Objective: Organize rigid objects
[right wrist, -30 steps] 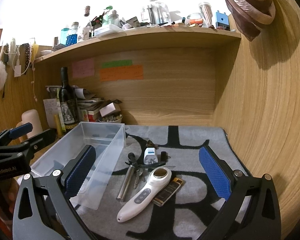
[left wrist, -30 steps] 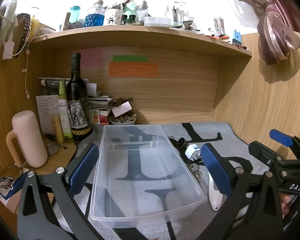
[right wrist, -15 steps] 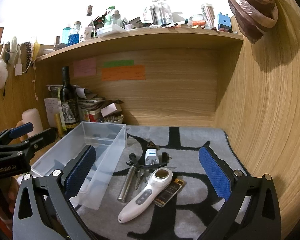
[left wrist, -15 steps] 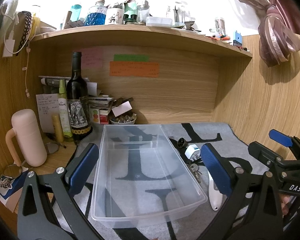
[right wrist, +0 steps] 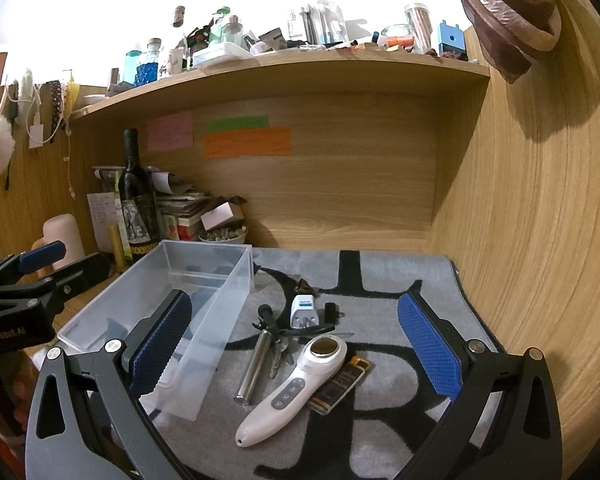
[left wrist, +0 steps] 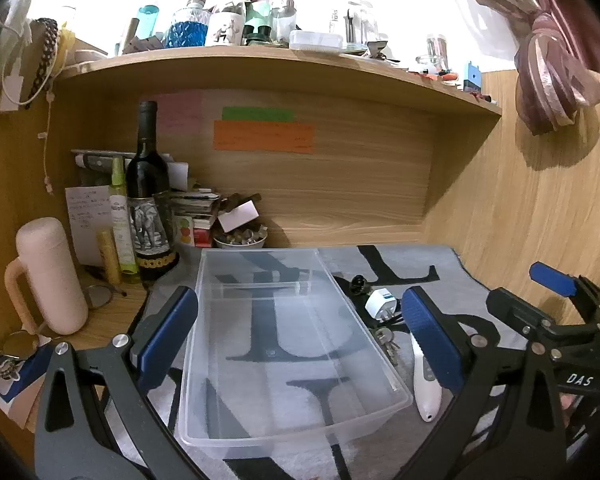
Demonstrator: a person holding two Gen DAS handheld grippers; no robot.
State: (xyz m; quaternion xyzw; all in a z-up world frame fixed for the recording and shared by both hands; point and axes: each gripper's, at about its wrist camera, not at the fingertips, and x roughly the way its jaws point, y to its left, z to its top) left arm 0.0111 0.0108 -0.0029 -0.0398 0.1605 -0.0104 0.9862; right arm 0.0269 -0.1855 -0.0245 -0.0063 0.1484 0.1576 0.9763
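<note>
A: In the left wrist view, how did the left gripper [left wrist: 300,340] stand?

B: It hung low over the grey mat [left wrist: 420,264], jaws spread wide and holding nothing, the clear plastic bin [left wrist: 288,400] lying between its blue pads [left wrist: 168,336]. The right gripper [left wrist: 556,308] showed at the right edge, with "DAS" in white on its body.

A: And the task's things?

B: The bin was see-through and had nothing in it. Just right of it lay a white plug adapter [left wrist: 380,303], keys [left wrist: 386,342] and a white handheld device [left wrist: 422,380].

A: The right wrist view?

B: The right gripper [right wrist: 296,352] was likewise wide apart and empty, poised above the clutter. The white handheld device [right wrist: 292,388] lay slantwise, a steel cylinder [right wrist: 256,364] to its left and a dark lighter [right wrist: 340,384] touching its right side. The plug adapter [right wrist: 303,310] sat behind, the bin [right wrist: 204,320] to the left. The left gripper [right wrist: 44,264] reached in from the left; its white lettering was too blurred to read. A wine bottle [right wrist: 134,200] stood at the back.
</note>
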